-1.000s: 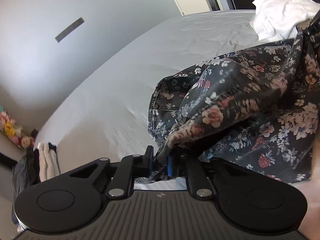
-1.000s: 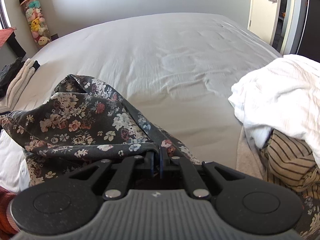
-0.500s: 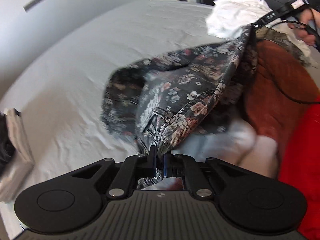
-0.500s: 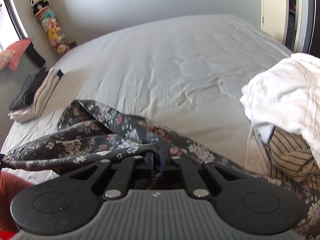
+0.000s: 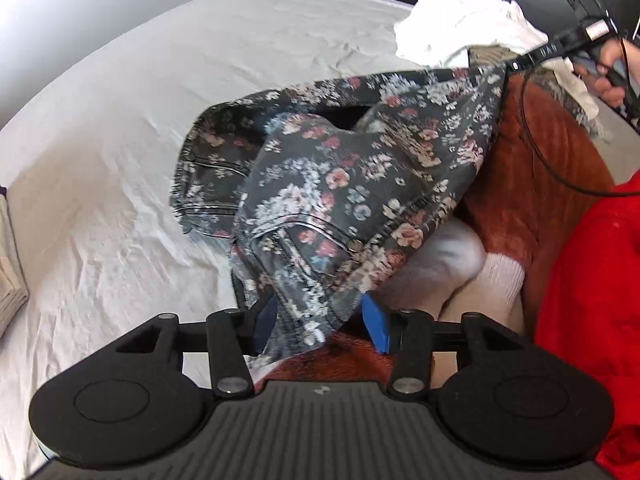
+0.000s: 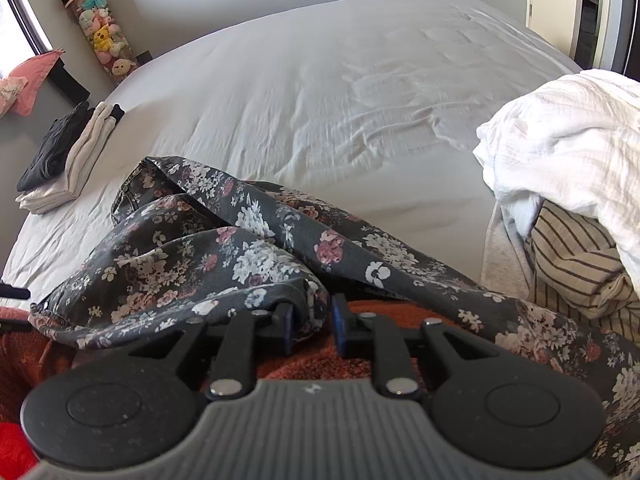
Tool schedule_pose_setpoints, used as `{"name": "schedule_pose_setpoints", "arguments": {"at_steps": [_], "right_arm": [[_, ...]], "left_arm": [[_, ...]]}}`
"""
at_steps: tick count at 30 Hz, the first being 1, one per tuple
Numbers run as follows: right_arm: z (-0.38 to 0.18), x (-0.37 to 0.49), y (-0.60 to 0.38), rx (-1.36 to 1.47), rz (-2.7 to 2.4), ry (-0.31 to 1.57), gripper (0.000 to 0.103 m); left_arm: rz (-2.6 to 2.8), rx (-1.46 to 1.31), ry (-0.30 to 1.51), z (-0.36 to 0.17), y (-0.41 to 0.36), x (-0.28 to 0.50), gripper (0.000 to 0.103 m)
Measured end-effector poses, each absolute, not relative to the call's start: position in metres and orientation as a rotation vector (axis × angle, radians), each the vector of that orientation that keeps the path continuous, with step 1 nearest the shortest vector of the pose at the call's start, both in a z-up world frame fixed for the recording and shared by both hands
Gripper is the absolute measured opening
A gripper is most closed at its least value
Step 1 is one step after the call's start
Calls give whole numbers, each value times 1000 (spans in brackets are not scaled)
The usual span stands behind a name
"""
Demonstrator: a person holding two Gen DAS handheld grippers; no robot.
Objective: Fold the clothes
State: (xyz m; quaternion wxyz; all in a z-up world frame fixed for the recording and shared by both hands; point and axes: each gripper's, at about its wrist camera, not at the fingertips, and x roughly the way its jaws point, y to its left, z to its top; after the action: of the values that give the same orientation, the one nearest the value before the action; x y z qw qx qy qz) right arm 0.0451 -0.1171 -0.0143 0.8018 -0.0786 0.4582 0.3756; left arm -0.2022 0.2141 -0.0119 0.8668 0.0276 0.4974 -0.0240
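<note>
A dark floral garment [image 5: 340, 168] with a metal button lies bunched on the near edge of the white bed [image 5: 140, 100]. It also shows in the right wrist view [image 6: 208, 256]. My left gripper [image 5: 320, 326] is open, its blue pads apart, with the garment's edge hanging loose between them. My right gripper [image 6: 314, 326] is open too, with a fold of the same garment lying between its pads. In the left wrist view the right gripper [image 5: 520, 65] sits at the garment's far corner.
A heap of unfolded laundry, white [image 6: 568, 148] over striped [image 6: 576, 260], sits on the right. A folded stack [image 6: 68, 152] lies at the bed's far left corner. An orange-brown fabric [image 5: 536, 168] and a red one [image 5: 592, 280] lie close to me.
Both grippers were shut on the floral garment; both have now opened. The garment has dropped and settled lower onto the bed's near edge.
</note>
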Motion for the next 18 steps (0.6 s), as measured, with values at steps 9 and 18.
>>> {"name": "schedule_pose_setpoints", "arguments": {"at_steps": [9,18], "right_arm": [[8,34,-136,-246,831,913,31],[15,38,-166,-230,723,894,32]], "left_arm": [[54,127,958,6,248,-182,58],[142,109,939,-45,307,-106,58]]}}
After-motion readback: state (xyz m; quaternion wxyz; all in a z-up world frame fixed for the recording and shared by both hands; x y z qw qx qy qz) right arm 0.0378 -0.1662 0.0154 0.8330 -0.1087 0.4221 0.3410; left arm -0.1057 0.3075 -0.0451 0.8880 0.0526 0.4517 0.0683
